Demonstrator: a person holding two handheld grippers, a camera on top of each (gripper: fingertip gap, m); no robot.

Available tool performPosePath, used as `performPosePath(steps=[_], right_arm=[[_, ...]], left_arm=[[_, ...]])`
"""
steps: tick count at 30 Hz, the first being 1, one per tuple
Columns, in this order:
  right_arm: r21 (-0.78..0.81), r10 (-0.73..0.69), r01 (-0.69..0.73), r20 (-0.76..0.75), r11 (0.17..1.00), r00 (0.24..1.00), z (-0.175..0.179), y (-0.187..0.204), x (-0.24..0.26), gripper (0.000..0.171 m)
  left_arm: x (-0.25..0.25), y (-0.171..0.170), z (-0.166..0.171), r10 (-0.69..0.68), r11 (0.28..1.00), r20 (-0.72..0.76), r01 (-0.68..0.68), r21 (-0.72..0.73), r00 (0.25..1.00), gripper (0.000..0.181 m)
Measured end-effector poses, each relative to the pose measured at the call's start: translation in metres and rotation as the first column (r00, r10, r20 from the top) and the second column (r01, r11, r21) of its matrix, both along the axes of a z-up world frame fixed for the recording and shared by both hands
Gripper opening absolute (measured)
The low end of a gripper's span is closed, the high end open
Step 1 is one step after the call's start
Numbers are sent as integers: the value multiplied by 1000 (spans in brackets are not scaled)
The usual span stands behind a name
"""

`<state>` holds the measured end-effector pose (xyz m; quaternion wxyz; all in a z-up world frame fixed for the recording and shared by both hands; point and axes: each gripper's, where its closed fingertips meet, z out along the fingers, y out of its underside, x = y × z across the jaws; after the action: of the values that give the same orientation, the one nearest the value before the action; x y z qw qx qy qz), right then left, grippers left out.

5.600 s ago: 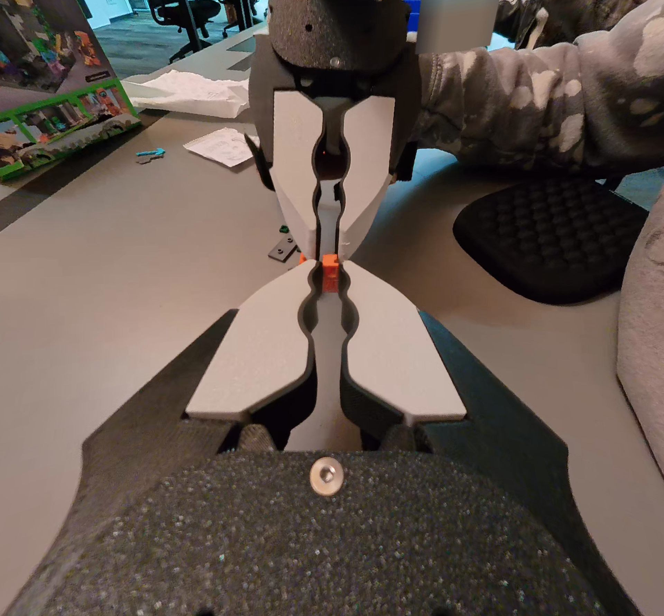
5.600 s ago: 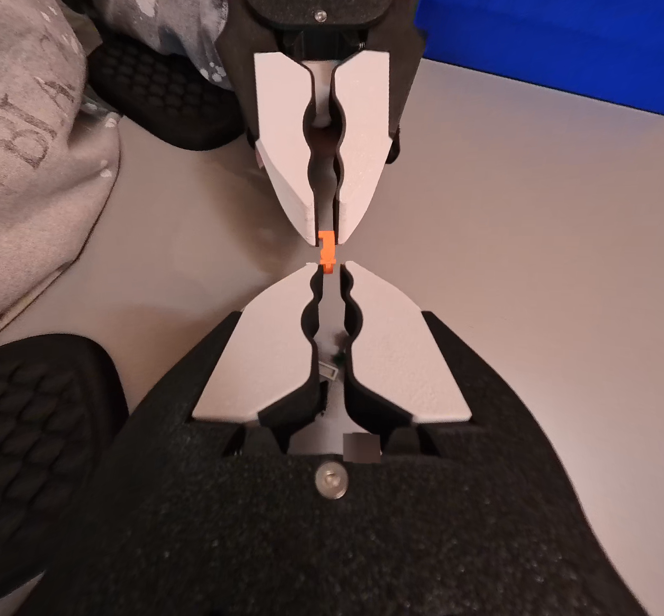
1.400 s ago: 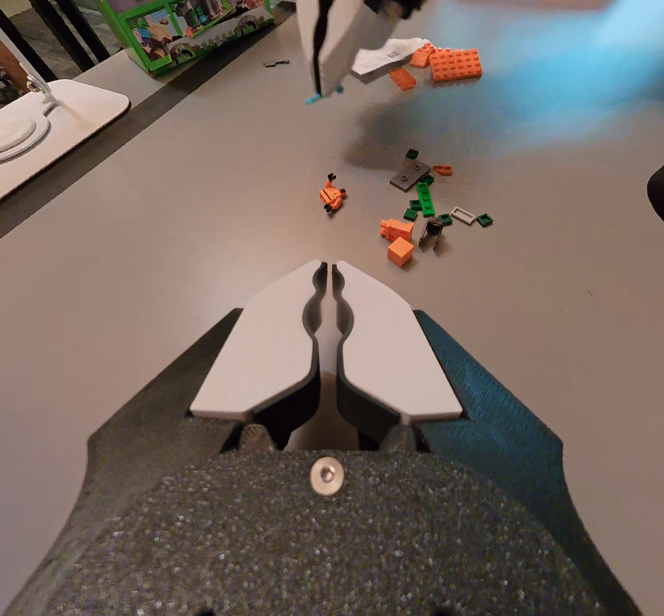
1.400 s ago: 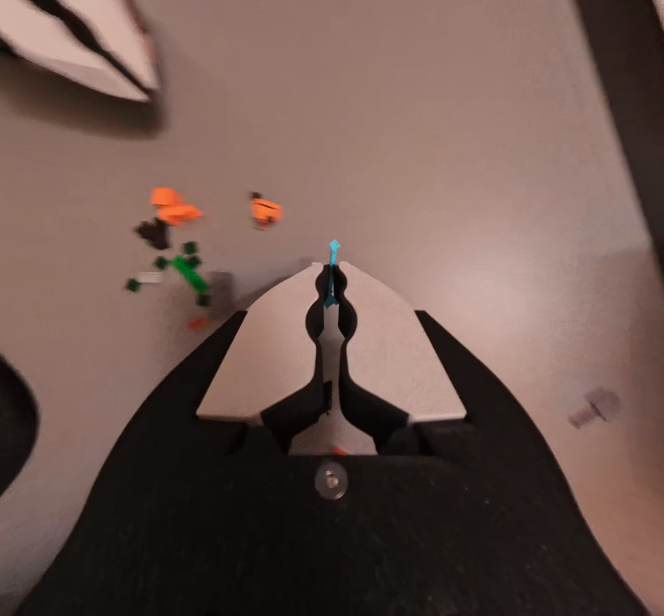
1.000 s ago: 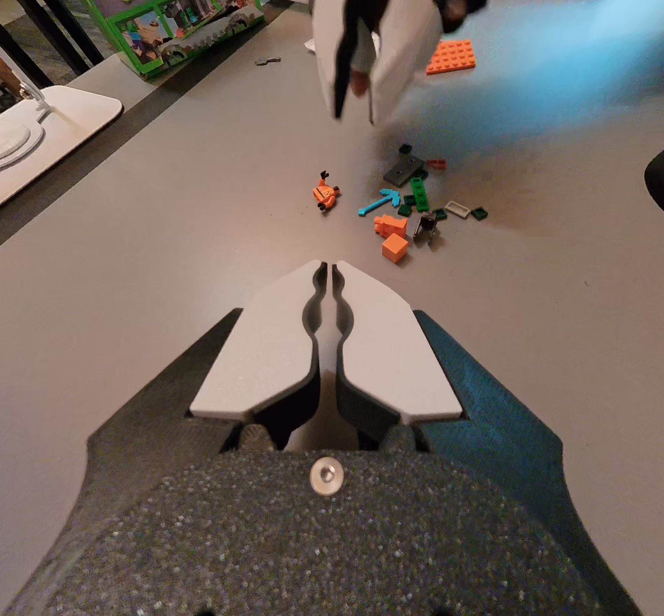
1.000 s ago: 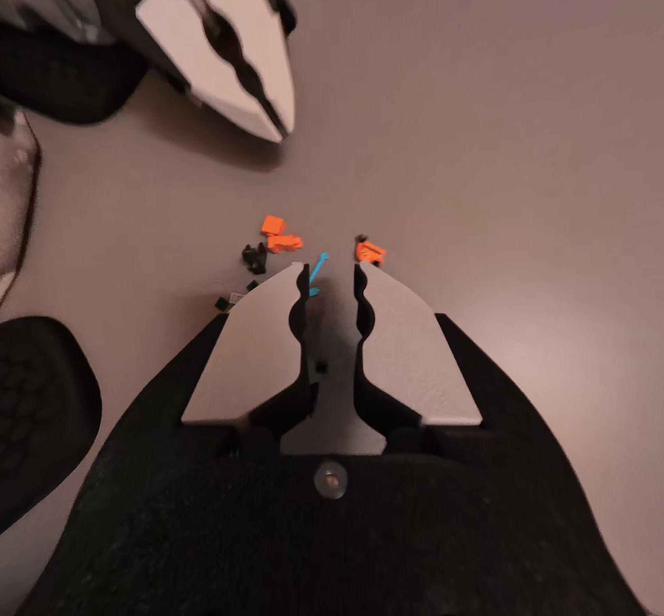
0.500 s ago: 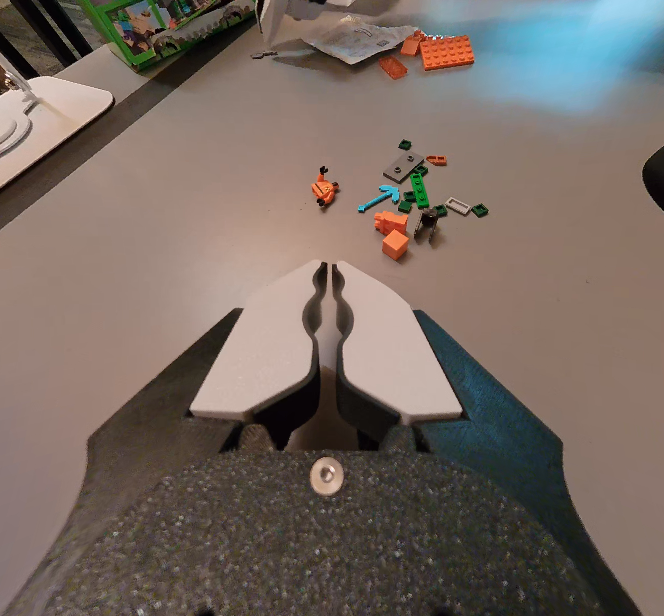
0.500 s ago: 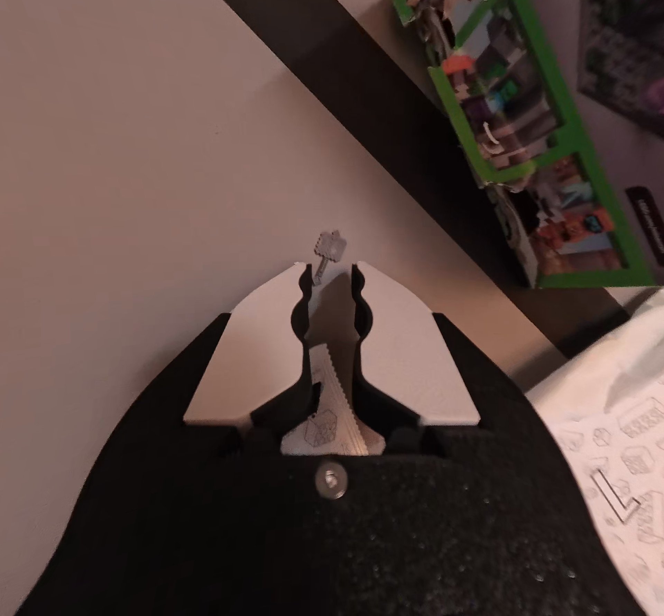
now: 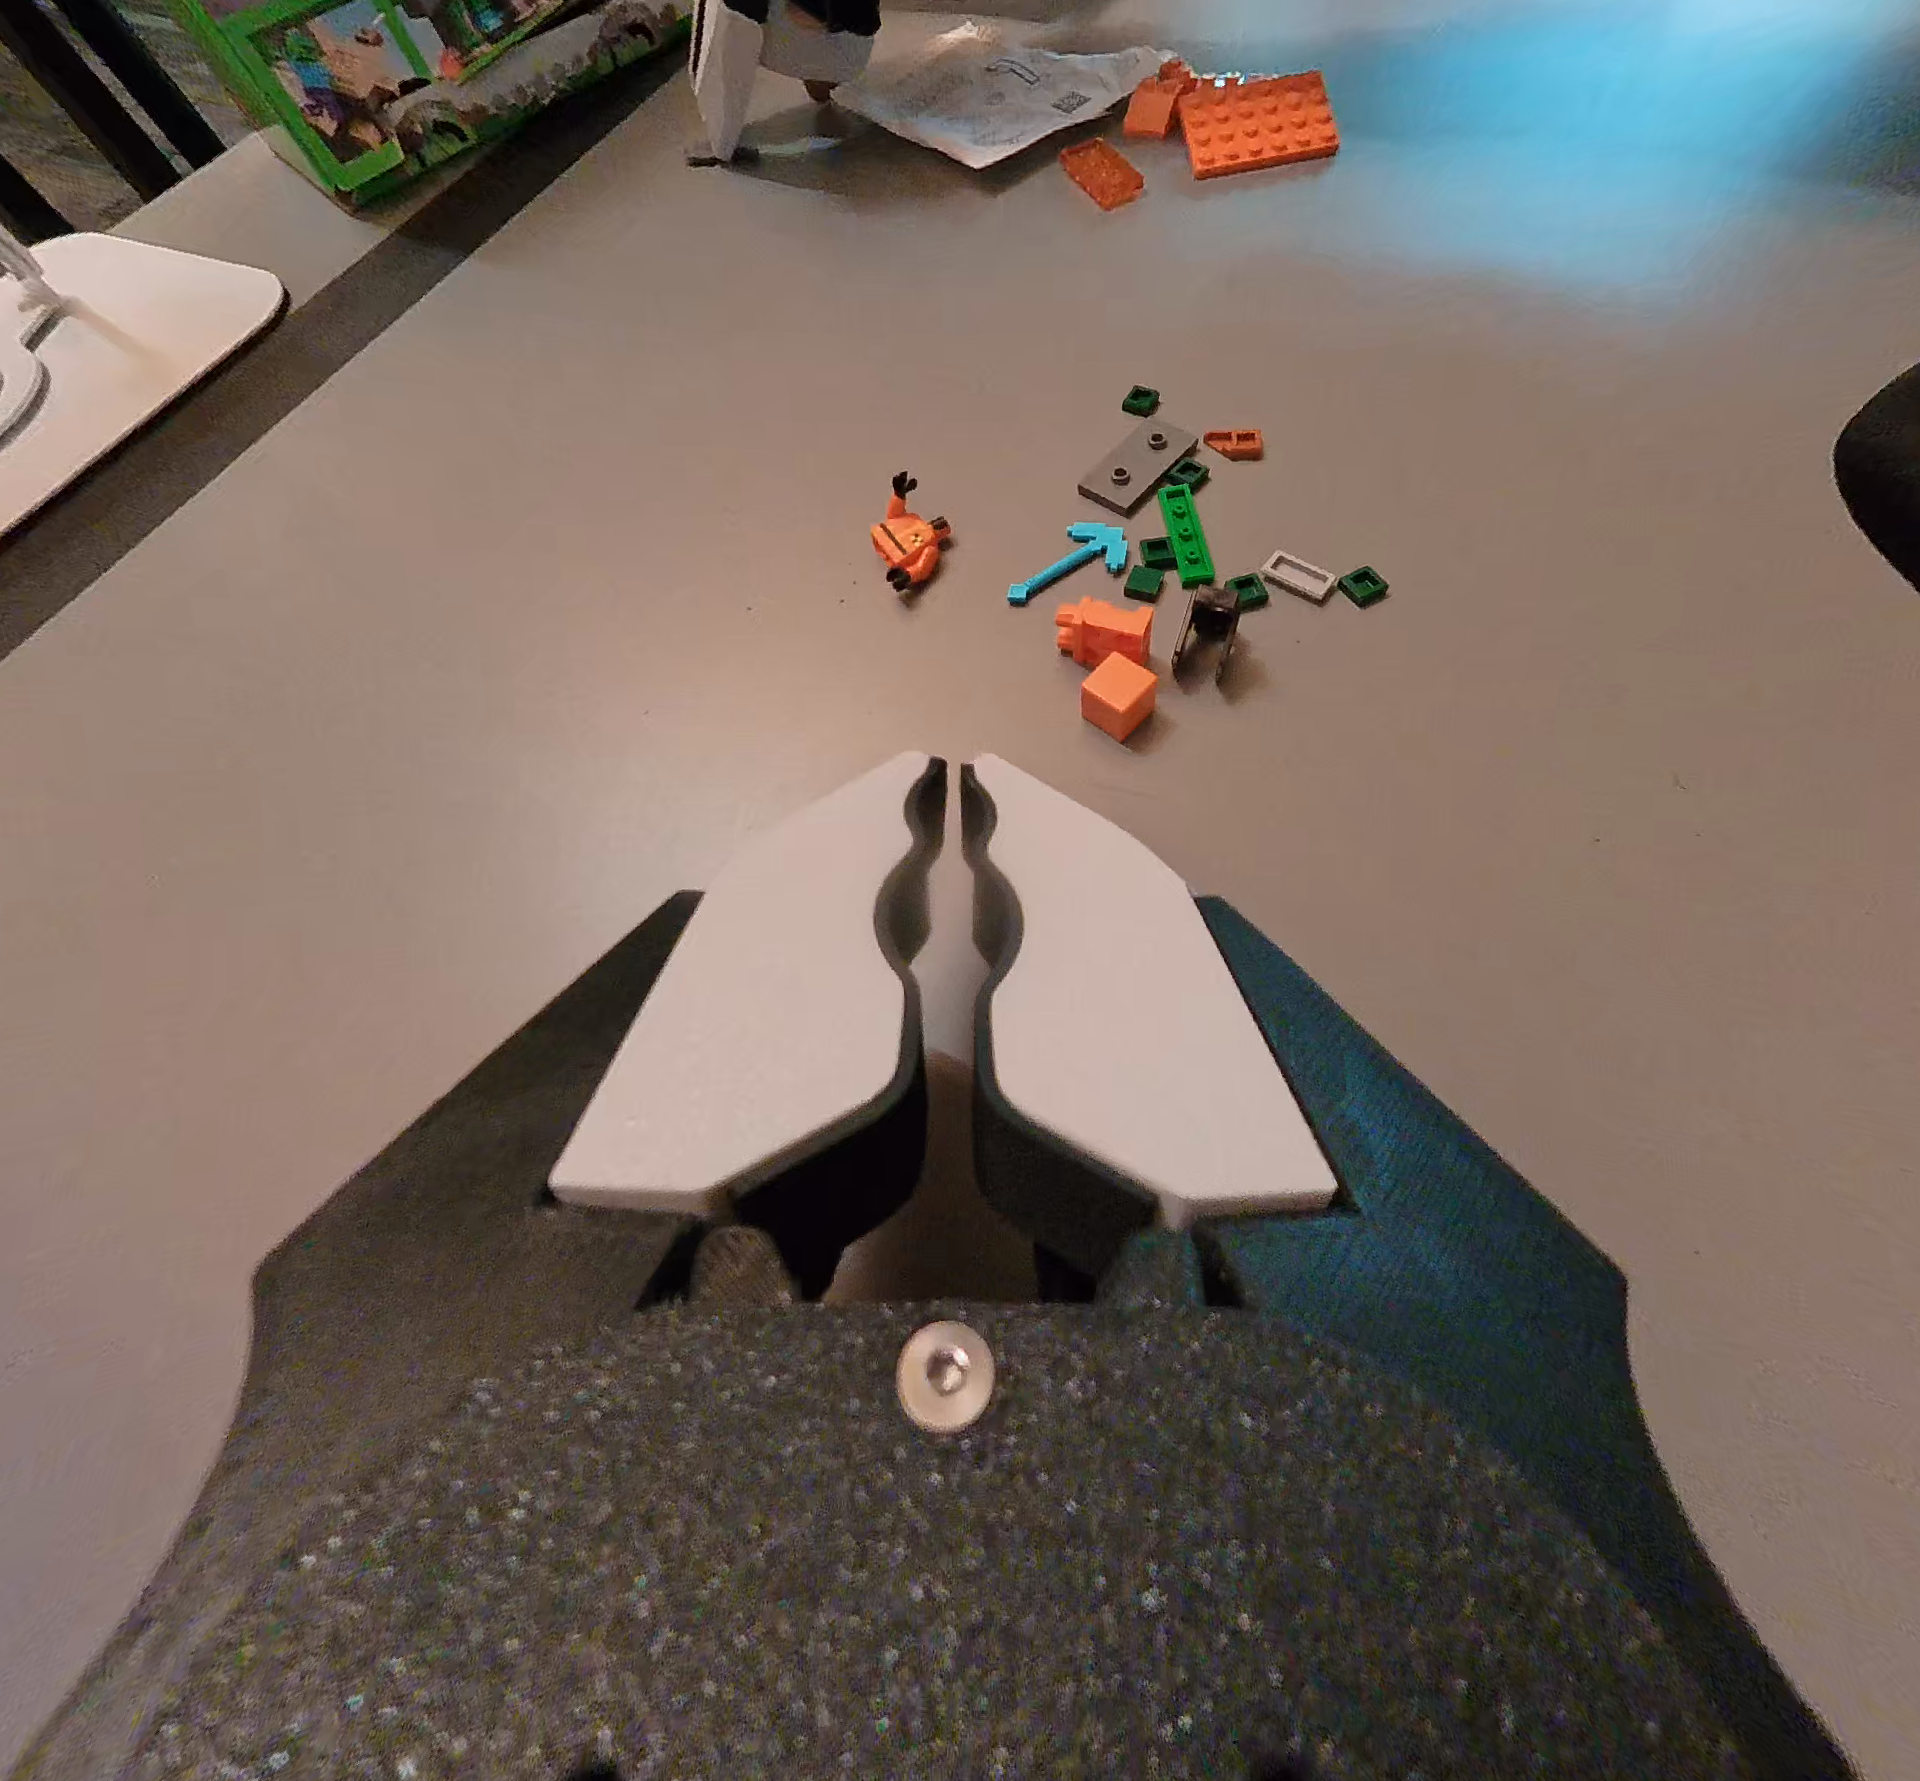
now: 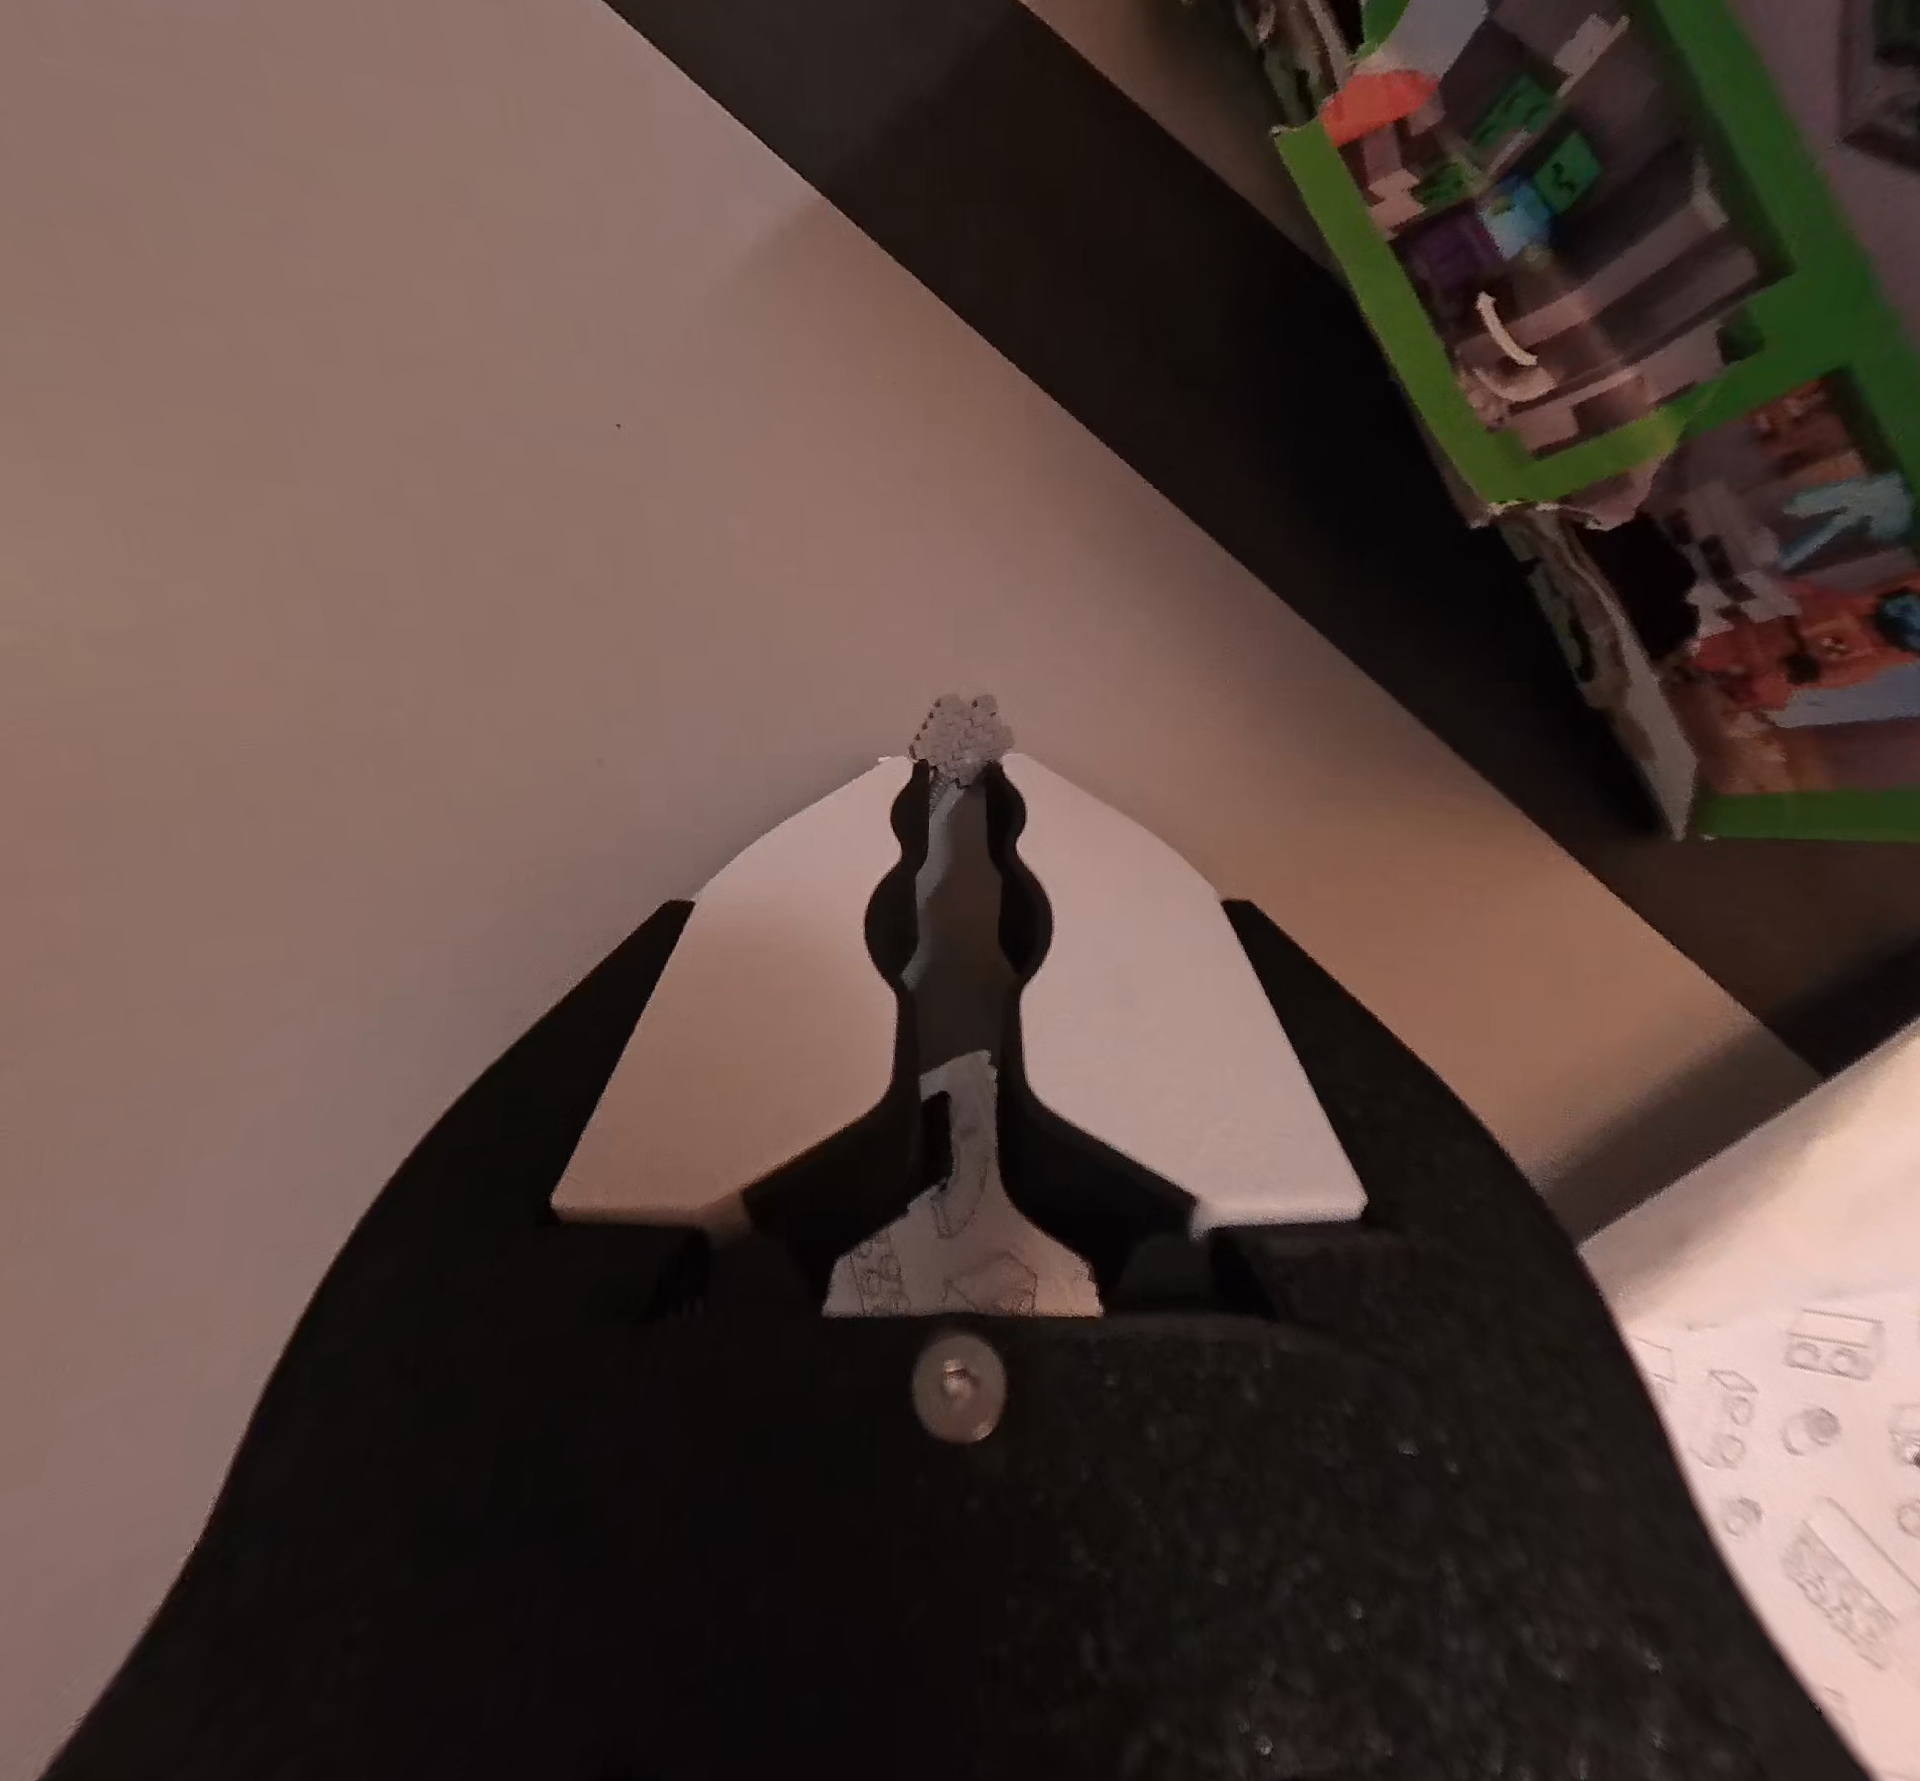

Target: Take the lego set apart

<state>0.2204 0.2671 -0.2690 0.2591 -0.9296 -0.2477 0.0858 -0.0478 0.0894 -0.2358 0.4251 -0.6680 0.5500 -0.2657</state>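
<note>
Loose lego pieces lie on the grey table (image 9: 520,692) in the left wrist view: an orange figure torso (image 9: 909,542), a cyan pickaxe (image 9: 1070,559), an orange cube (image 9: 1119,695), a grey plate (image 9: 1136,469) and a green plate (image 9: 1187,536). My left gripper (image 9: 954,765) is shut and empty, held short of the pile. My right gripper (image 10: 954,765) is down at the table, shut on the handle of a small grey tool piece (image 10: 961,729). The right gripper also shows far off in the left wrist view (image 9: 722,121), tips on the table.
The green lego box (image 9: 416,17) (image 10: 1558,277) stands past a dark strip in the table (image 10: 1039,225). A printed paper bag (image 9: 997,100) (image 10: 1766,1368) and orange plates (image 9: 1257,121) lie at the far side. A white stand base (image 9: 104,349) is at left. Tip to tip, the grippers are about 35 cm apart. The orange cube (image 9: 1119,695) sits 4 cm or so from the ends of my left fingers.
My right gripper opened and left the cyan pickaxe by the pile, moved far left toward the box, and closed on the grey tool piece. The left gripper stayed shut and nearly still.
</note>
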Motion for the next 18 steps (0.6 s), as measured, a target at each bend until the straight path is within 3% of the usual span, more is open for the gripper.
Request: performPosePath(steps=[5, 9, 14, 18], right_arm=[[9, 49, -48, -71, 999, 996, 12, -12, -18, 0], [42, 148, -149, 30, 988, 989, 18, -33, -36, 0], [123, 100, -112, 96, 986, 990, 24, -22, -26, 0], [97, 64, -70, 63, 993, 996, 16, -9, -12, 14]], left_arm=[[0, -1, 0, -2, 1000, -6, 2, 10, 1000, 2], [1, -1, -1, -7, 1000, -12, 7, 9, 1000, 2], [2, -4, -3, -18, 1000, -28, 19, 24, 999, 2], [2, -4, -4, -15, 999, -36, 16, 32, 999, 2]])
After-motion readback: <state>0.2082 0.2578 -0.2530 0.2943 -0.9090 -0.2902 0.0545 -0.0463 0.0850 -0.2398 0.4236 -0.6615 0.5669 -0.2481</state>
